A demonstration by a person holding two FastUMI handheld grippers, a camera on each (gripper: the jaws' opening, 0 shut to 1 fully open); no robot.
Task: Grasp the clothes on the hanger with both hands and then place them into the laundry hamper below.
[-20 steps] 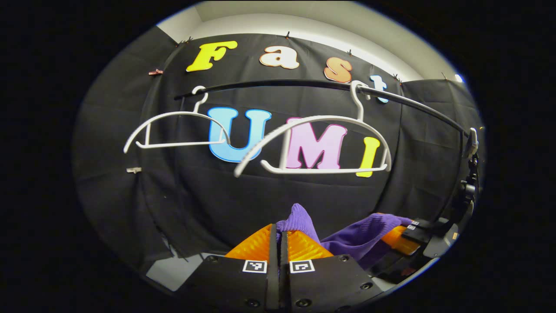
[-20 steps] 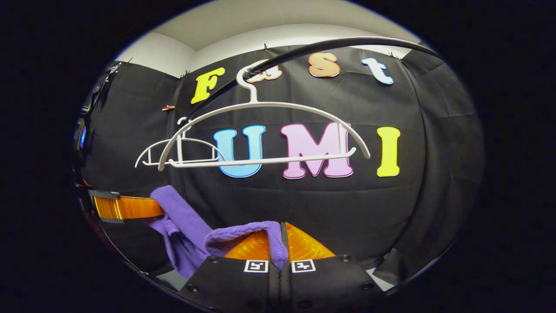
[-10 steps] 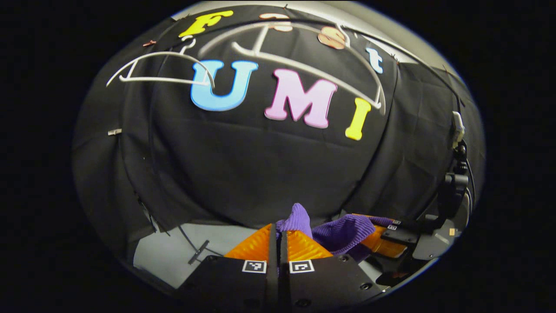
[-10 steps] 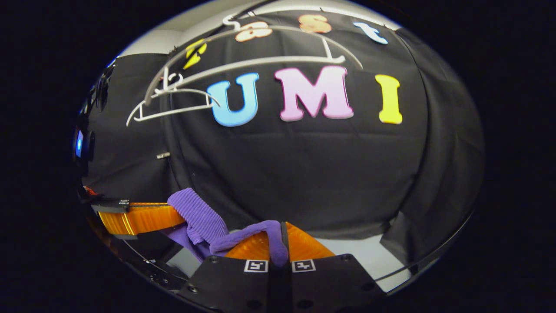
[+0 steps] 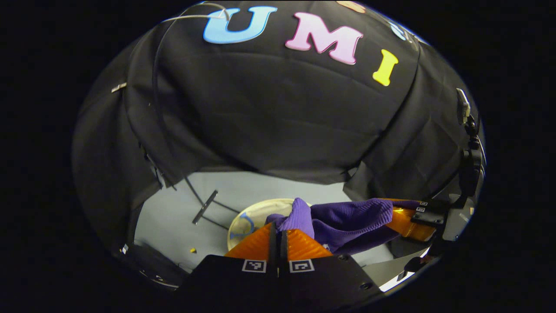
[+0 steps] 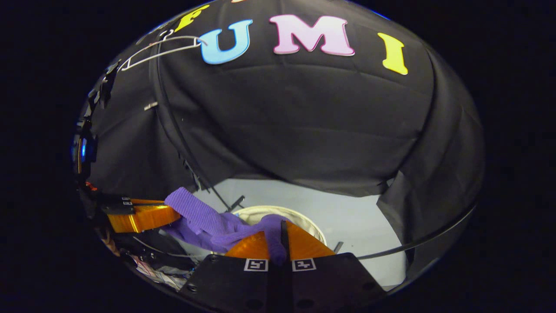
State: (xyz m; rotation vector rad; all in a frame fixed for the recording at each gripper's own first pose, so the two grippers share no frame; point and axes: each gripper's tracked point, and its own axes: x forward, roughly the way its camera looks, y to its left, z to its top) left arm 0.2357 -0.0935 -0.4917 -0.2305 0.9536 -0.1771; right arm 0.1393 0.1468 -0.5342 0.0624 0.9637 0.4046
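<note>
you had the purple garment (image 5: pixel 347 217) pinched in both the left gripper (image 5: pixel 278 237) and right gripper (image 6: pixel 282 239), slung over the hamper (image 6: pixel 304 217) at 6 o'clock. the risk i judged: only thin folds were caught, so uneven release could have draped it over the rim.

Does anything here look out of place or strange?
Nothing stands out. The purple garment hangs stretched between the left gripper and right gripper, both shut on it, above the round hamper.
</note>
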